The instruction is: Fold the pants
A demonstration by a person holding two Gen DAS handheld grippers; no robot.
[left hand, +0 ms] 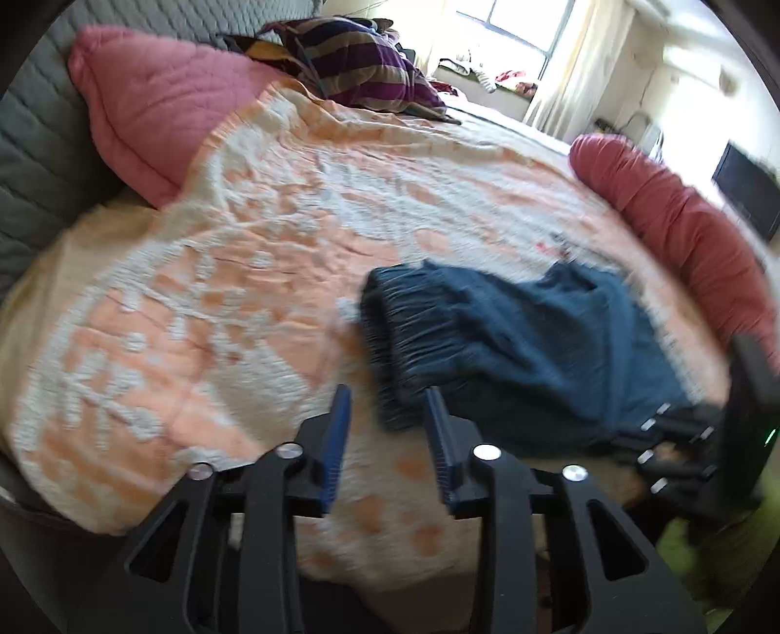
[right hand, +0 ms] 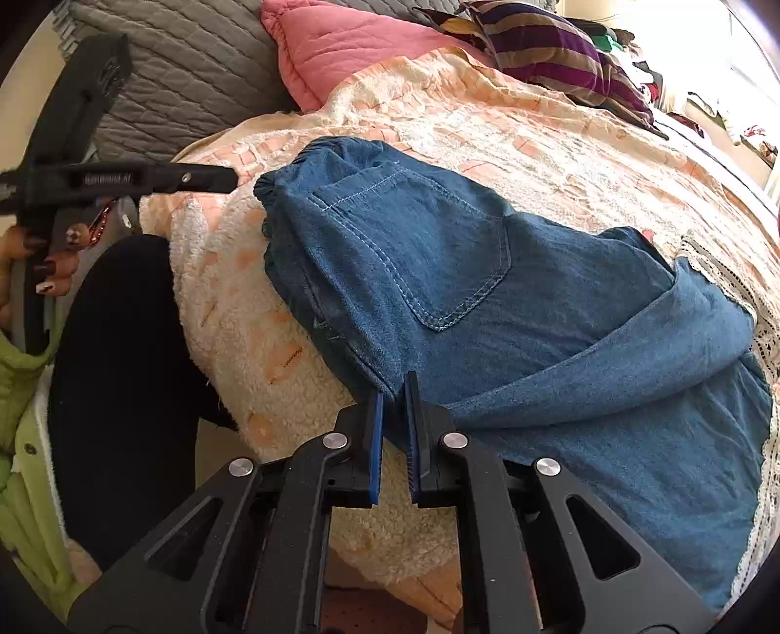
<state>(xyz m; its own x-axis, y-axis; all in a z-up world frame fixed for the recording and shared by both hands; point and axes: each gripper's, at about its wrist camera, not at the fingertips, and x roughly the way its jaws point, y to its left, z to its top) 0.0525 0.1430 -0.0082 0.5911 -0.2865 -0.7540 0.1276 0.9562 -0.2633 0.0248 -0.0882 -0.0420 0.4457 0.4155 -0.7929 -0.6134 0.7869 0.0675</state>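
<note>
Pants point(right hand: 487, 302): one blue denim pair, lying near your edge of the bed point(right hand: 438, 127), waistband toward the headboard side, back pocket facing up.
Done so far: looks like they're already folded over at least once, since one pocket shows and a flap of cloth lies doubled across the lower part. My guess, roughly midway.
Left to do: probably another fold to make a compact bundle, plus smoothing that loose flap.
Right gripper point(right hand: 394, 390): pressed together, tips at the pants' near edge; the fabric seems pinched there, but I can't tell for sure.
Left gripper point(left hand: 387, 405): spread, nothing between the fingers, hovering just beside the gathered waistband.
Bedspread point(left hand: 243, 219): one, peach and white.
Pink pillow point(left hand: 161, 102): one, at the head of the bed.
Red bolster point(left hand: 682, 219): one, along the far side.
Striped cushion point(left hand: 360, 63): one, purple and tan, farthest back near the window point(left hand: 516, 24).
</note>
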